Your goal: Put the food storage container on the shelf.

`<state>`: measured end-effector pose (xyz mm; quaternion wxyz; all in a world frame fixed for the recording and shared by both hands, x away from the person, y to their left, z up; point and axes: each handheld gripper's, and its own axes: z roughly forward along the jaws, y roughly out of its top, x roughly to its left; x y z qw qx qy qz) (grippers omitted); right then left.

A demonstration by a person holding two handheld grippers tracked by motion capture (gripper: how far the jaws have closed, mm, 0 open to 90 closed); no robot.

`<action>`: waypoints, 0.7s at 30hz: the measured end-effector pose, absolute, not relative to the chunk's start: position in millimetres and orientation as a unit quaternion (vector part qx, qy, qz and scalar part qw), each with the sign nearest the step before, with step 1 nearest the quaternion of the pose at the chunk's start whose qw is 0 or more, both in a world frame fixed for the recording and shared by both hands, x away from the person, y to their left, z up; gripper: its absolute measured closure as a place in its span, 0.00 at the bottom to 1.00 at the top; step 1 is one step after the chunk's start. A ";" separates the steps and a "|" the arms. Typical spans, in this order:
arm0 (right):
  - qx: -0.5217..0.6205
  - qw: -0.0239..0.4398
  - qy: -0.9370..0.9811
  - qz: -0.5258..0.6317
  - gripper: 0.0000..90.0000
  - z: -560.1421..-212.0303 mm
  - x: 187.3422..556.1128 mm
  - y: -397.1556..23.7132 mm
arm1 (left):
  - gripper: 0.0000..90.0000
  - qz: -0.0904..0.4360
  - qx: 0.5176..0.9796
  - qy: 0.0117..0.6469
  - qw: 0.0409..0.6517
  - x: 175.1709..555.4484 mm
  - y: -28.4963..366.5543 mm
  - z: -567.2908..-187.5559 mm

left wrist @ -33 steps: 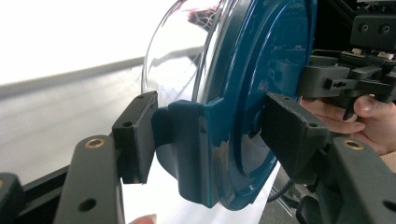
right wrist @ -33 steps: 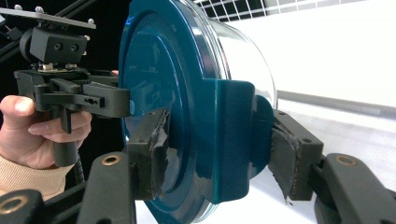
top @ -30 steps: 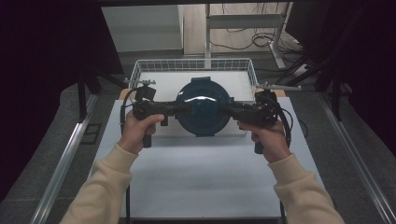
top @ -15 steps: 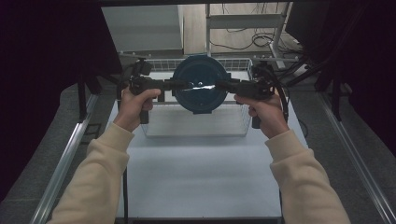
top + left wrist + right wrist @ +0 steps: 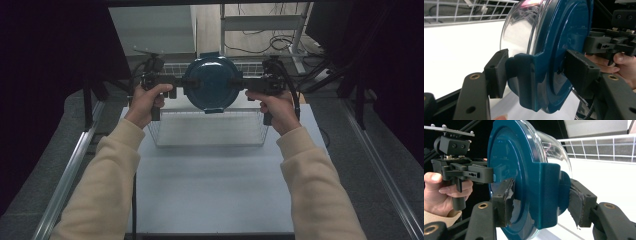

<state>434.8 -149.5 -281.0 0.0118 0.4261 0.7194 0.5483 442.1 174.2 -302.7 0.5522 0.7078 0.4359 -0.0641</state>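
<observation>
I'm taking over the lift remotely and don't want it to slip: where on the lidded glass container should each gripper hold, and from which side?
Grip the container by the two blue clip tabs on opposite edges of its lid, one gripper from each side. The tabs are flat and blocky, while the glass bowl is rounded and slick. The left gripper and right gripper already clamp them this way.
</observation>
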 end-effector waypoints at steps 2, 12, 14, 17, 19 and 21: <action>0.433 0.005 0.721 0.542 0.47 -286.4 440.8 -148.2 | 0.43 -0.069 0.709 0.439 0.547 447.0 175.3 -307.7; 0.451 -0.012 0.713 0.536 0.46 -299.0 456.4 -146.4 | 0.42 -0.075 0.700 0.457 0.543 459.4 174.5 -316.8; 0.459 -0.019 0.707 0.538 0.46 -300.2 459.8 -147.3 | 0.42 -0.080 0.692 0.464 0.548 463.5 174.7 -318.8; 0.469 -0.025 0.699 0.540 0.46 -301.6 462.9 -147.8 | 0.42 -0.086 0.683 0.472 0.551 466.8 174.8 -320.5; 0.488 -0.037 0.684 0.541 0.45 -303.7 468.1 -148.3 | 0.41 -0.091 0.673 0.479 0.556 471.6 174.4 -323.3; 0.501 -0.043 0.675 0.541 0.45 -305.2 471.1 -148.1 | 0.41 -0.098 0.665 0.485 0.560 475.7 173.8 -325.1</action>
